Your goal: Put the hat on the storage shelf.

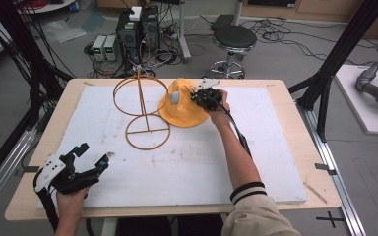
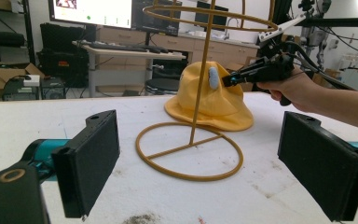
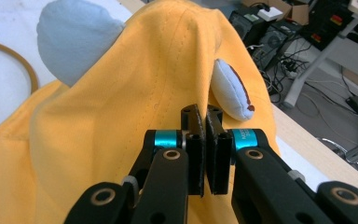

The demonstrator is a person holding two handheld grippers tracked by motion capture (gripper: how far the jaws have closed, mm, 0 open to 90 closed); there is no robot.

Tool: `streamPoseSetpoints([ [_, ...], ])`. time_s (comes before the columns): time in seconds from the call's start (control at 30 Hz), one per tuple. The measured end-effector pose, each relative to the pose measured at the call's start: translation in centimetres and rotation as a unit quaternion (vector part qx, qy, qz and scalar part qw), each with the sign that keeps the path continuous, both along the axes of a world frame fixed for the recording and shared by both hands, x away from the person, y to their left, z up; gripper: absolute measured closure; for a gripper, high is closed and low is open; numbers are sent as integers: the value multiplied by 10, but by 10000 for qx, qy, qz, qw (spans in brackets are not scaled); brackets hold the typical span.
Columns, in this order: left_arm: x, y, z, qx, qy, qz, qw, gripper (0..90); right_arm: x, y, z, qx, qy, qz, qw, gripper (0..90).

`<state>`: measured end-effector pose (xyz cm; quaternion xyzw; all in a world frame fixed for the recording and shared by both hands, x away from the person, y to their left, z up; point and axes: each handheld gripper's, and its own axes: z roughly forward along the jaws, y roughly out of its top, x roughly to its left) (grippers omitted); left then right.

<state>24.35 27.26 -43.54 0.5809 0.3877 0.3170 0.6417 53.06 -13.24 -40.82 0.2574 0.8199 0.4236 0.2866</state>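
One yellow hat (image 1: 183, 110) lies on the table (image 1: 275, 91), and it bears two pale blue ears (image 3: 77, 39). One wire stand (image 1: 141, 110) is beside it, made of two rings joined by one post. Two grippers are at work, the left gripper (image 1: 94, 156) and the right gripper (image 1: 195, 96). Behind the table there is one stool (image 1: 233, 39).

The left gripper (image 1: 94, 156) is held at the lower left of the high view by the left hand (image 1: 71, 199), its jaws spread wide apart and pointed toward the upper right. The right gripper (image 1: 195, 97) is held in the upper centre by the right hand (image 1: 218, 109), the forearm stretched up from the bottom edge, and its jaws are pressed together on a fold of yellow fabric (image 3: 121, 116)
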Motion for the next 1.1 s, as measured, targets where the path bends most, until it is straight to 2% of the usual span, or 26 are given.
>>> streamPoseSetpoints([
  [0.13, -1, 0, 1, 0, -10, -6, 10000, 131, -3, -3, 0, 259, -2, -163, 9995, 889],
  [0.2, -1, 0, 1, -5, -13, -7, 10000, 131, -6, -6, 1, 458, -113, -287, 9985, 889],
  [0.23, 0, 0, 0, -1, -12, -7, 10000, 131, -8, -8, 2, 586, -133, -349, 9976, 889],
  [0.27, 0, 0, 0, 1, -9, -7, 10000, 131, -9, -13, 5, 815, -85, -419, 9958, 889],
  [0.43, 0, 0, 0, -12, -6, -13, 10000, 131, -13, -18, 13, 994, -136, -431, 9940, 889],
  [0.53, 0, 0, 0, -10, -8, -7, 10000, 131, -19, -21, 25, 1146, -311, -412, 9921, 889],
  [0.6, -1, 0, 1, -3, -11, -6, 10000, 131, -20, -22, 28, 1176, -326, -412, 9917, 889],
  [0.8, -1, 0, 1, -46, -23, -2, 10000, 131, -28, -28, 44, 1364, -592, -465, 9878, 889],
  [0.93, -1, 0, 2, -49, -19, -4, 10000, 131, -31, -35, 55, 1494, -674, -605, 9846, 889],
  [1.1, -1, 1, 2, -57, -9, -7, 10000, 131, -36, -45, 68, 1796, -849, -683, 9777, 889],
])
